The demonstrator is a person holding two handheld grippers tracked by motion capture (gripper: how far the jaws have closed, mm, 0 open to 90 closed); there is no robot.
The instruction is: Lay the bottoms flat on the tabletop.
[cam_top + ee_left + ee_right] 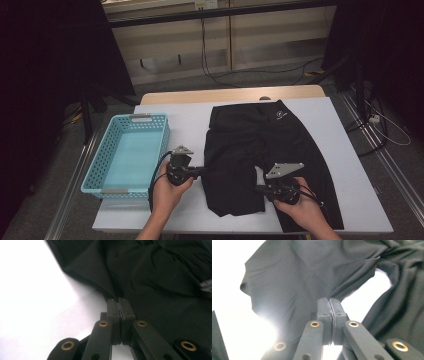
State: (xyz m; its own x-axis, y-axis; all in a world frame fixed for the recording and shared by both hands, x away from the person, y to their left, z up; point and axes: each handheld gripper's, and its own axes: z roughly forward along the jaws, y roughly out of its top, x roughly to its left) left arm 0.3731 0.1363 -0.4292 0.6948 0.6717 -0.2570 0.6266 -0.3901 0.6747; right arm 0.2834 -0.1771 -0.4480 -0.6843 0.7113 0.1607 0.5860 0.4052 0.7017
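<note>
Both hands sit at the near edge: the left gripper (202, 171) and right gripper (259, 189) have their fingers pinched tight on the shorts (260, 145), which lie flat on the tabletop (190, 112) right of the basket (150, 118). Grasping looks done; next, lift and fold evenly.

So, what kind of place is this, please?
Probably a lab or recording room, not a home: a white-topped table ringed by dark curtains, loose cables on the grey floor, and handheld grippers working black shorts beside a blue basket.
</note>
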